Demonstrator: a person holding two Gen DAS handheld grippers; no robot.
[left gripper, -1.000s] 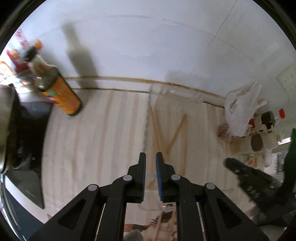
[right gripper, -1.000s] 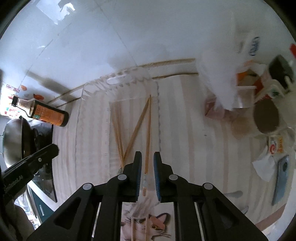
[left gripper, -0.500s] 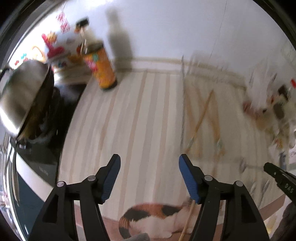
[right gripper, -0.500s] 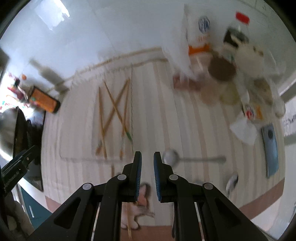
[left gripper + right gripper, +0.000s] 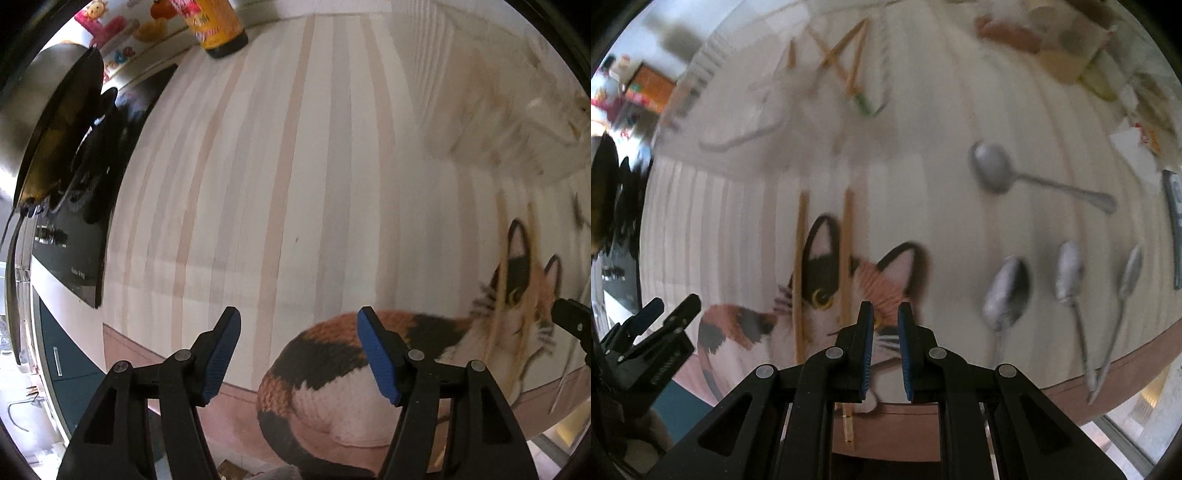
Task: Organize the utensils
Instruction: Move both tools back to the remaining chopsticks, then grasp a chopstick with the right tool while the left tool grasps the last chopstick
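Left gripper (image 5: 298, 350): jaws spread wide, empty, ready to grasp. Right gripper (image 5: 885, 347): nearly closed, empty. Two loose wooden chopsticks (image 5: 800, 273) lie across the cat-print mat (image 5: 894, 284), awaiting sorting; four metal spoons (image 5: 1006, 295) alongside.

Motion blur is smearing the clear tray (image 5: 746, 136) and its chopsticks (image 5: 849, 70) (far clutter (image 5: 1071, 55) is staying unidentifiable).

Striped tabletop (image 5: 942, 206) with a cat picture (image 5: 827, 295)

Two chopsticks (image 5: 799, 266) lie across the cat picture; right of it lie four spoons (image 5: 1004, 295); beyond it more chopsticks in a clear tray (image 5: 827, 70), blurred. Left of the cat sits a stove (image 5: 92, 206).
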